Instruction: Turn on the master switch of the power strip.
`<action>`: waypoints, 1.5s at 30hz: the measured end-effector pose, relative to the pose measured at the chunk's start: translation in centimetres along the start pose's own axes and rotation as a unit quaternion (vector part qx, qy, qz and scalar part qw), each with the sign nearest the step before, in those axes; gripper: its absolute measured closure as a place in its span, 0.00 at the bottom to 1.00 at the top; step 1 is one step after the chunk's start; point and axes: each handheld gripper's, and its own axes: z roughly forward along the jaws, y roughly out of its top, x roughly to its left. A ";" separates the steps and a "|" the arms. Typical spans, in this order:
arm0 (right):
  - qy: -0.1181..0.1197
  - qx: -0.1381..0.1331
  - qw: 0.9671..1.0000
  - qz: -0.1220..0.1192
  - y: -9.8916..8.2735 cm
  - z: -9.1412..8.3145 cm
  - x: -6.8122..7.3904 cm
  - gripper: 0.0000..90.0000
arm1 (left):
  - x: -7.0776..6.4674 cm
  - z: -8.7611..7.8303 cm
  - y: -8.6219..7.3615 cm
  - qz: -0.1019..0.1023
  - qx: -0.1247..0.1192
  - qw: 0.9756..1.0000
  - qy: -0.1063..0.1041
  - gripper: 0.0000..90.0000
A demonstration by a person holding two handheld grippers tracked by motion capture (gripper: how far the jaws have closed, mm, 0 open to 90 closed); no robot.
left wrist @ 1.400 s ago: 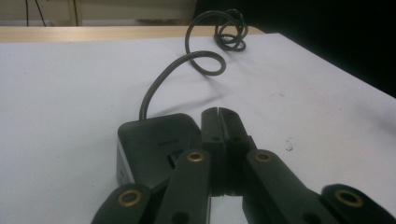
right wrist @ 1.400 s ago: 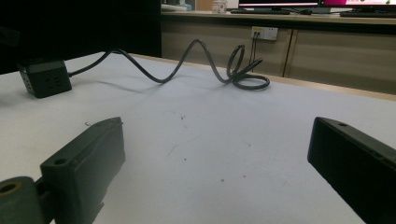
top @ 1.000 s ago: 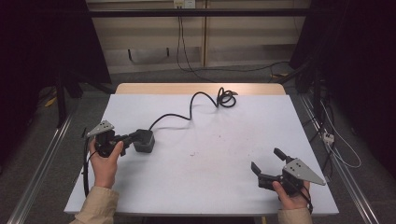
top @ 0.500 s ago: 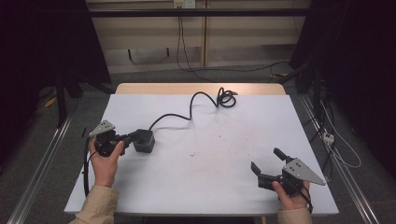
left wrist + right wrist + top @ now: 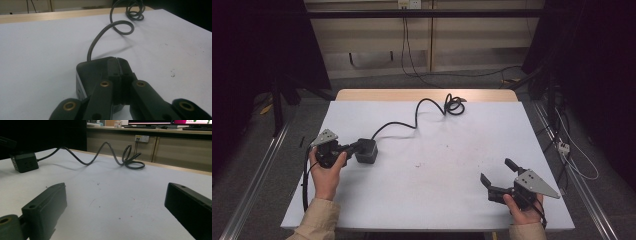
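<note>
Black power cube (image 5: 366, 150) sits at the table's (image 5: 437, 200) left side, nothing shifted since a second ago. Left gripper (image 5: 349, 148) stays clenched, jaws together over the cube's top. Right gripper (image 5: 498, 171) holds still too, released, gaping over bare white table.

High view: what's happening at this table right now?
A person holds a gripper in each hand at a white table. The left gripper, jaws shut, rests its tips on top of a black power cube whose cable snakes to a coil near the far edge. The right gripper sits open at the near right, holding nothing.
</note>
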 end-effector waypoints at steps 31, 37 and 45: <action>0.003 0.000 1.000 0.001 0.0 -0.1 -0.1 0.04 | 0.0 0.6 -0.3 0.004 0.007 1.000 0.012 1.00; 0.003 -0.001 1.000 0.002 0.0 -0.1 -0.1 0.04 | 0.0 0.6 -0.3 0.005 0.006 1.000 0.014 1.00; 0.003 -0.002 1.000 0.002 0.1 -0.2 -0.1 0.04 | 0.1 0.7 -0.4 0.007 0.009 1.000 0.016 1.00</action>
